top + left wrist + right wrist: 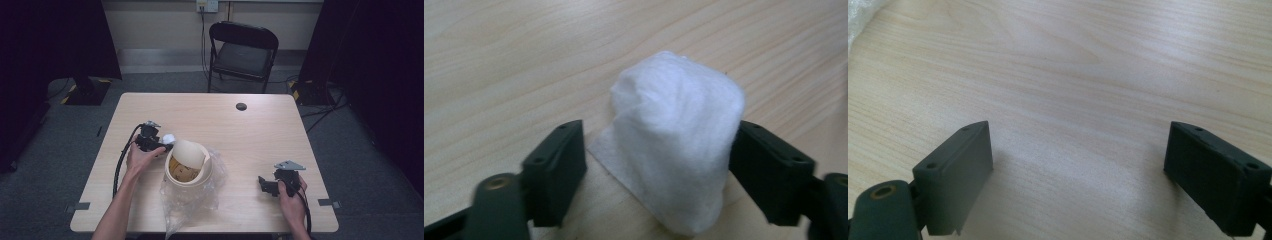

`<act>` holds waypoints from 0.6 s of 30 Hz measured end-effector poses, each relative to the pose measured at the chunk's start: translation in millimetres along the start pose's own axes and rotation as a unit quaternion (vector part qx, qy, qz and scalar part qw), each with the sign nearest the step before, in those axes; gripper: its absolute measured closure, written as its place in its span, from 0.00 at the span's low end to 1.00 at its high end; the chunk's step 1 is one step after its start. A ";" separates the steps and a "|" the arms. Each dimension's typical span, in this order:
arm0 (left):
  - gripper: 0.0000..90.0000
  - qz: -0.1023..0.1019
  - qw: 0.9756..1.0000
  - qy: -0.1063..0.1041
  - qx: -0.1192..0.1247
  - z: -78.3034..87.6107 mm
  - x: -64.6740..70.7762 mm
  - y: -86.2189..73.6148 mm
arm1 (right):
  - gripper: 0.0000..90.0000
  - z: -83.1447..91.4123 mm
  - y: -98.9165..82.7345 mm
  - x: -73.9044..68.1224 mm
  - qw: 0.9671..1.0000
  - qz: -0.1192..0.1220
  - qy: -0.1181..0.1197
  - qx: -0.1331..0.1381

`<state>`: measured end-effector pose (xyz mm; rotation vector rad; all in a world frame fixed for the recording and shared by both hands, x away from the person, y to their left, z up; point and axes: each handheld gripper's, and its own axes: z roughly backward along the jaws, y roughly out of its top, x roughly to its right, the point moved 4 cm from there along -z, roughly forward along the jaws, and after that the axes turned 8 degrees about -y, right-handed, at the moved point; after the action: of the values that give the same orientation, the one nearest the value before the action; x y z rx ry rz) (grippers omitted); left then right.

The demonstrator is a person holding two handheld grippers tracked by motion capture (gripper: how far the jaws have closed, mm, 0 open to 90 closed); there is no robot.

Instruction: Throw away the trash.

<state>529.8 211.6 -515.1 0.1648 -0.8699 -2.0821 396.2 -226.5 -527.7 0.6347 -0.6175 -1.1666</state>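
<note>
At ten o'clock on the table [250, 130], your left gripper [659, 150] straddles the cotton wad [676, 145].
Soft, feather-light and squashy, it wants a gentle pinch mid-body; one jaw touches it, the other stands clear. Your right gripper [1078, 160] gapes wide, holding nothing, at four o'clock.

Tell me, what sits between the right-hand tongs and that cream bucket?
Bare wooden table, in the high view. The right tongs rest open beside the bucket; crinkled clear plastic surrounds its base.
</note>
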 end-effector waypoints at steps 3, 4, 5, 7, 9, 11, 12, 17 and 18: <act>0.36 -0.015 1.000 0.012 -0.007 -0.3 -0.2 1.0 | 0.12 -0.1 0.0 0.1 1.000 0.001 0.000 0.000; 0.44 -0.016 0.999 0.028 -0.006 -1.6 2.8 1.4 | 0.12 0.0 0.0 0.0 1.000 0.000 0.000 0.000; 0.48 -0.019 0.999 0.026 0.001 -2.7 4.8 1.7 | 0.12 0.0 0.0 0.0 1.000 0.000 0.000 0.000; 0.60 -0.025 0.999 0.024 -0.002 -1.5 6.4 2.1 | 0.12 0.0 0.0 -0.1 1.000 0.000 0.000 0.000; 0.70 -0.027 0.999 0.023 -0.005 -0.7 6.5 1.9 | 0.12 0.1 0.0 -0.1 1.000 0.000 0.000 0.000; 0.78 -0.028 0.999 0.019 -0.004 0.5 5.8 1.0 | 0.12 0.0 0.0 0.0 1.000 0.000 0.000 0.000; 0.81 -0.025 1.000 0.017 0.000 2.0 4.8 -0.7 | 0.12 0.0 0.0 0.0 1.000 0.000 0.000 0.000; 0.86 -0.006 1.000 0.003 0.016 6.5 3.2 -6.8 | 0.12 0.0 0.0 0.0 1.000 0.000 0.000 0.000; 0.87 -0.002 1.000 -0.001 0.017 8.9 2.8 -8.0 | 0.12 0.0 0.0 0.0 1.000 0.000 0.000 0.000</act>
<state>519.1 217.3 -513.0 0.1825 -0.9064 -2.0720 396.2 -226.5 -527.7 0.6345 -0.6178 -1.1663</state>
